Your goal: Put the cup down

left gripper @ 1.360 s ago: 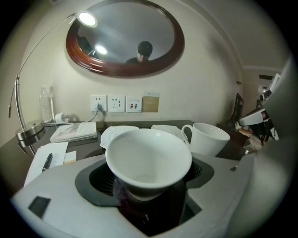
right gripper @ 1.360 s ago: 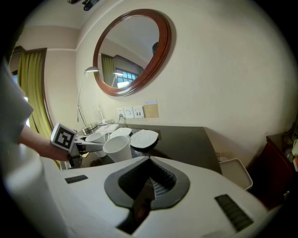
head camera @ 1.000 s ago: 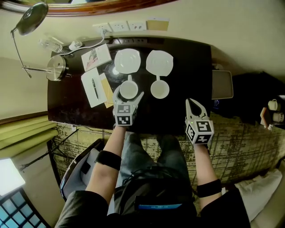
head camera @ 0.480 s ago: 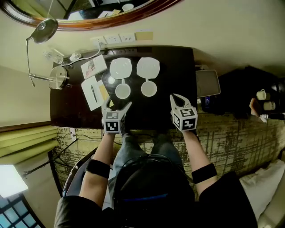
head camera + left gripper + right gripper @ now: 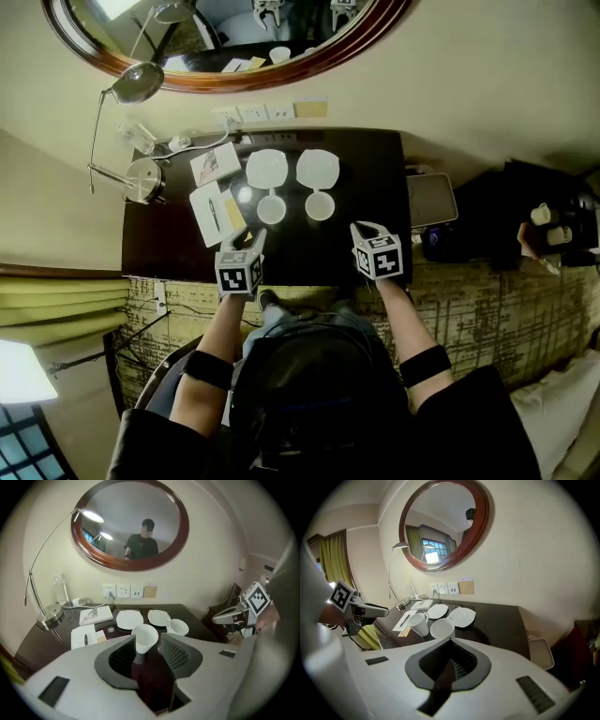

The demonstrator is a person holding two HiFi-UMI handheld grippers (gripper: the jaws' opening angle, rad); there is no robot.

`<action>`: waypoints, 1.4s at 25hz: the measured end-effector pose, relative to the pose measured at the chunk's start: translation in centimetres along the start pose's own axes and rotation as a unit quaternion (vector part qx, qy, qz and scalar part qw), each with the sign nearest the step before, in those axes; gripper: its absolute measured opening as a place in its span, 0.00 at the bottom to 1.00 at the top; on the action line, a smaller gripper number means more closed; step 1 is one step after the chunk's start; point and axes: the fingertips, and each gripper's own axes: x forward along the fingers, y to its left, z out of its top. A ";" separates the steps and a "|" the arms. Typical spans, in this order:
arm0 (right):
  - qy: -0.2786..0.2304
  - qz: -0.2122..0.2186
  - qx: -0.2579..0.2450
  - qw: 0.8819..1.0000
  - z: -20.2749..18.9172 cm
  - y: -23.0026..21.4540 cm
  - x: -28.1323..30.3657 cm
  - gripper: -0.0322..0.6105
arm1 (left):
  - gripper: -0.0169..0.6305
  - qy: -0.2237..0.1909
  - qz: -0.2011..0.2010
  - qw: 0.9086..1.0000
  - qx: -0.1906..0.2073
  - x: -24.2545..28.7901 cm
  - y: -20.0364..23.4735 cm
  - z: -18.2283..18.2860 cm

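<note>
Two grippers hang at the bench's (image 5: 375, 187) near edge. The left gripper (image 5: 251, 239) has fingers (image 5: 121, 656) that have just been closing, now partly apart and empty. The right gripper (image 5: 364, 230) has fingers (image 5: 462, 666) pressed together, also empty. Mid-bench the cup (image 5: 271, 209) stands upright beside a second cup (image 5: 320, 205), its handle hard to make out. At the bench's back lie two saucers (image 5: 266, 169).

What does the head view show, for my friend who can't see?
Two white ceramic cups stand on a dark glossy table, just in front of two white saucers. Near its front edge a person holds the left gripper, whose jaws have just been closing on nothing, and the shut right gripper.
</note>
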 end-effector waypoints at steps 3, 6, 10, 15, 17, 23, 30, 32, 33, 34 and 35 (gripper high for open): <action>0.001 0.004 -0.004 1.000 0.2 1.1 -0.1 0.06 | 0.15 0.005 0.005 1.000 -0.009 -0.5 0.6 -0.4; 0.001 0.005 -0.007 1.000 0.4 1.6 -0.2 0.06 | 0.04 0.012 0.010 1.000 -0.012 -0.7 1.1 -1.0; 0.003 0.002 -0.001 1.000 0.4 2.3 -0.2 0.06 | 0.03 0.037 0.026 0.999 -0.018 -1.9 2.5 -2.0; 0.012 -0.002 0.005 1.000 -0.3 1.9 -0.2 0.06 | 0.03 0.047 0.033 0.998 -0.024 -2.8 2.9 -2.6; 0.014 0.000 0.010 1.000 -0.8 1.9 -0.3 0.06 | 0.03 0.048 0.028 0.998 -0.021 -2.8 2.6 -3.0; 0.017 0.006 0.012 1.000 -1.4 2.3 -0.2 0.06 | 0.03 0.037 0.012 0.999 -0.016 -3.0 1.9 -2.8; 0.020 0.011 0.015 1.000 -1.8 2.6 0.1 0.06 | 0.03 0.040 0.013 0.999 -0.011 -3.2 1.6 -2.9; 0.019 0.009 0.013 1.000 -1.7 2.5 0.1 0.06 | 0.03 0.037 0.006 0.999 -0.021 -3.1 1.3 -2.9; 0.020 0.009 0.012 1.000 -1.7 2.5 0.1 0.06 | 0.03 0.036 0.004 0.999 -0.026 -3.1 1.2 -2.9; 0.021 0.009 0.012 1.000 -1.7 2.5 0.1 0.06 | 0.03 0.038 0.003 0.999 -0.030 -3.1 1.2 -3.1; 0.021 0.009 0.011 1.000 -1.8 2.5 0.1 0.06 | 0.03 0.041 0.003 0.999 -0.034 -3.0 1.2 -3.4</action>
